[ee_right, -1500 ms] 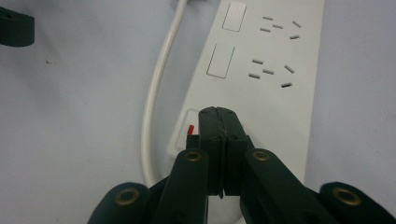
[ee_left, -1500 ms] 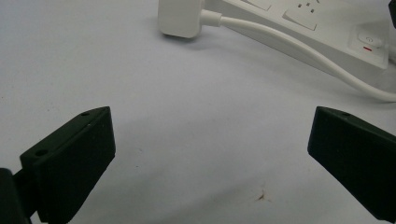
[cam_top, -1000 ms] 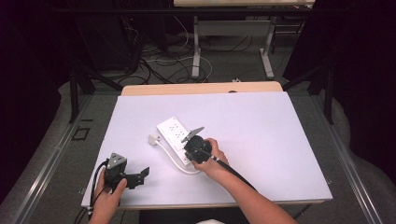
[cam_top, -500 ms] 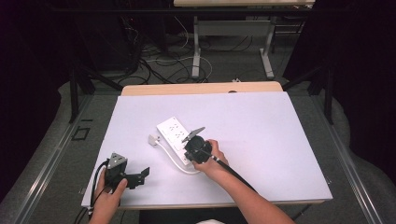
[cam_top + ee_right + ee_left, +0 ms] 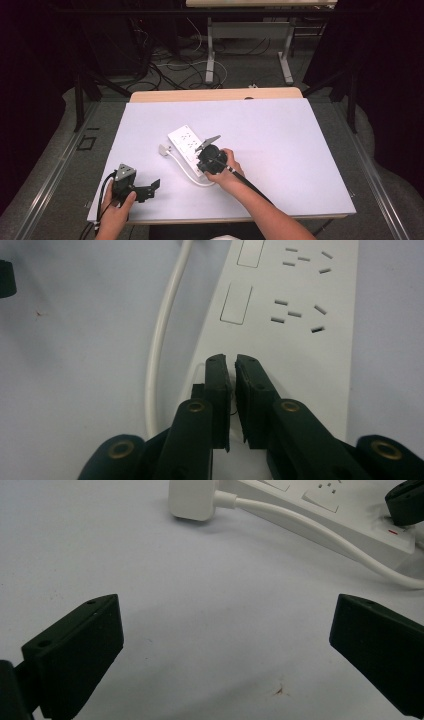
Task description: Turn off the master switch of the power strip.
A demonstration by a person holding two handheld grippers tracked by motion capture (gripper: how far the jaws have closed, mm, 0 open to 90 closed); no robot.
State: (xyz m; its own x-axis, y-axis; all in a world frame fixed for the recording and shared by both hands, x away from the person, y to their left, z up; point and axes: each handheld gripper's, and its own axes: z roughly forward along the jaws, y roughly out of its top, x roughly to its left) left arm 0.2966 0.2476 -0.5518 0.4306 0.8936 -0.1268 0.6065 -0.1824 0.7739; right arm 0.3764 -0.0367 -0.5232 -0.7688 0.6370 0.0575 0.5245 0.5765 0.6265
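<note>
A white power strip [image 5: 184,139] lies slantwise at the table's middle, with its white cord [image 5: 186,173] looping to a white plug [image 5: 164,149] lying loose on the table. My right gripper [image 5: 206,151] is shut, with nothing between its jaws. In the right gripper view its tips [image 5: 230,361] rest on the cord end of the power strip [image 5: 300,345], just below a rocker switch [image 5: 235,303]. My left gripper [image 5: 151,188] stands open near the front left edge, low over bare table. In the left gripper view its jaws [image 5: 225,630] are wide apart, facing the plug [image 5: 192,499] and cord [image 5: 310,530].
The white table [image 5: 300,150] has open surface right of and behind the strip. A wooden strip [image 5: 215,94] borders its far edge. Beyond it are table legs [image 5: 210,50] and floor cables [image 5: 165,65]. A small brown mark [image 5: 278,690] shows on the table near my left gripper.
</note>
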